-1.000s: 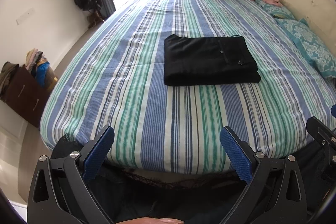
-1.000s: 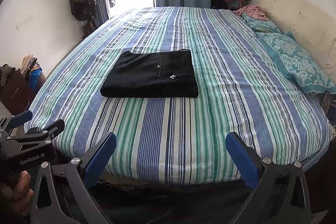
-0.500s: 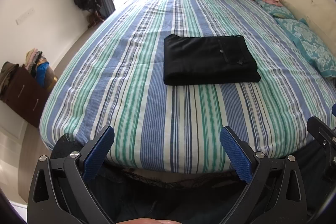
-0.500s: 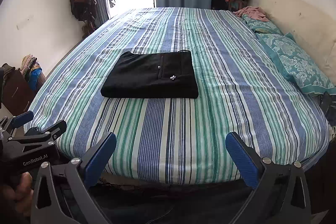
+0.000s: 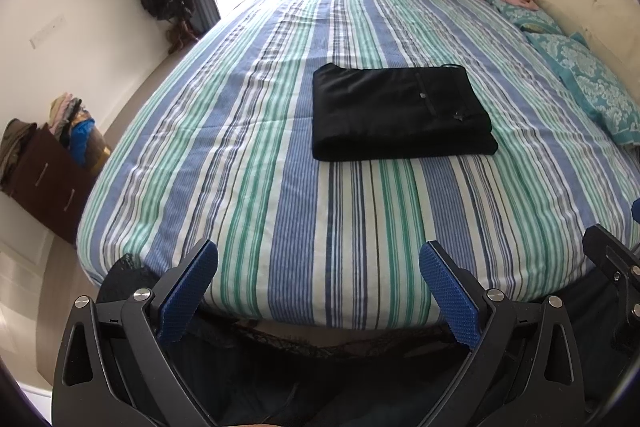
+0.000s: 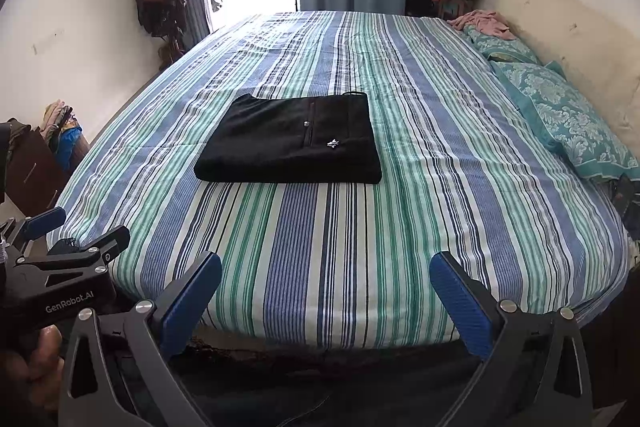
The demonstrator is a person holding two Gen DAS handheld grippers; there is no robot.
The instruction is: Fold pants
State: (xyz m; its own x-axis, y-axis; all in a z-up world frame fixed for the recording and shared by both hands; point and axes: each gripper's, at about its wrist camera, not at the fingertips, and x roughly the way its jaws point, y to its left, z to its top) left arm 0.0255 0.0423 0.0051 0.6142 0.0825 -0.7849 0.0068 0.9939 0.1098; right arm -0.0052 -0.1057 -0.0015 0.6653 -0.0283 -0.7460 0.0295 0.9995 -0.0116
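The black fabric pants [image 5: 400, 115] are seen lying as a compact, flat rectangular bundle near the middle of the blue, green and white striped bedsheet [image 5: 280, 211], with the folded edge toward the near side and patterned teal pillows [image 6: 568, 119] well apart at the far right. The folding is judged to be complete, with nothing visibly left beyond perhaps minor tidying. Both the left gripper [image 5: 318, 283] and the right gripper [image 6: 325, 287] are held spread wide and empty at the near edge of the bed, well apart from the pants.
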